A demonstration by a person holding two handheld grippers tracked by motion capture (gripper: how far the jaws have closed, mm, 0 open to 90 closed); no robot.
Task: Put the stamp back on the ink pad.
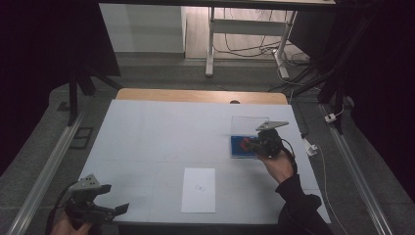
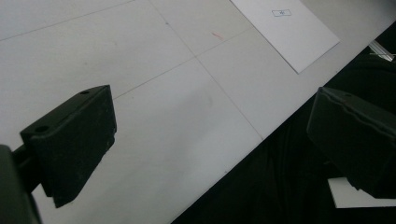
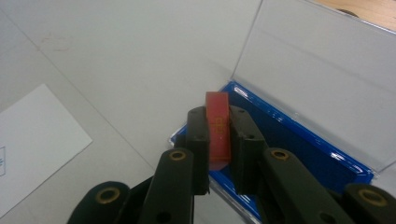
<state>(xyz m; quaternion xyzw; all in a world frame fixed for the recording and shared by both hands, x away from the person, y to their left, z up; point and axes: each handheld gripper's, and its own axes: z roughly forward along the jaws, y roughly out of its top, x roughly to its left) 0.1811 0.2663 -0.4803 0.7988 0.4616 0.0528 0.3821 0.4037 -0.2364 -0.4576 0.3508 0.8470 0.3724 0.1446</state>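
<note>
A blue-lined case [image 3: 299, 140] lies open at the table's right, its clear lid [image 3: 322, 74] standing up behind it. My right gripper [image 3: 218, 122] is shut on a flat red block [image 3: 218, 126], held on edge over the near left end of the case. From above, the case [image 1: 240, 148] and the red block [image 1: 244, 144] sit just left of the right gripper [image 1: 254, 144]. My left gripper [image 1: 115, 200] hovers open over the table's near left corner. In its own view the left gripper [image 2: 210, 135] has its jaws wide apart, with nothing between them.
A white sheet of paper [image 1: 198, 190] with a small printed mark lies near the front edge, between the two hands. The table [image 1: 161, 132] is covered in white, with a wooden strip [image 1: 195, 95] along its far edge. Metal rails run down both sides.
</note>
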